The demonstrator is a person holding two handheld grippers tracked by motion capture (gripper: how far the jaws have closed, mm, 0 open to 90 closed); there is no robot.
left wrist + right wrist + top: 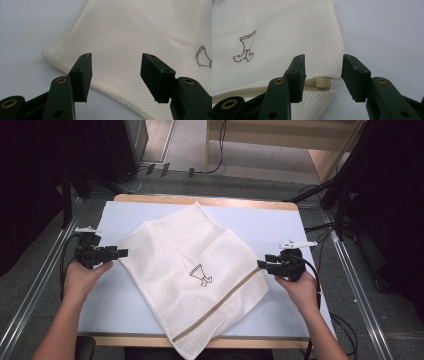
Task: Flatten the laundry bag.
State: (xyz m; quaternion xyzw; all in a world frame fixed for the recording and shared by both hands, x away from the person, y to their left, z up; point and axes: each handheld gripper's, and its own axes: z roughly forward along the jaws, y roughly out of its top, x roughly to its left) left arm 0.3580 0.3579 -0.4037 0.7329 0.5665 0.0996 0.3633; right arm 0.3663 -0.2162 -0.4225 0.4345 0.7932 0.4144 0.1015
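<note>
A white mesh laundry bag [190,270] lies flat and askew on the pale blue table top [270,227], with a small dark embroidered figure [200,275] and a beige zipper [220,305] along its near right side. My left gripper [123,253] is open at the bag's left corner [47,53], its jaws level with the mesh [120,45]. My right gripper [261,264] is open at the bag's right corner, and the beige zipper pull [320,83] sits between its jaws. Nothing is held.
The bag's near corner [192,351] hangs over the table's wooden front edge [260,341]. Metal rails [30,290] run along both sides of the table. Cables and dark stands [320,195] sit on the floor beyond the far edge.
</note>
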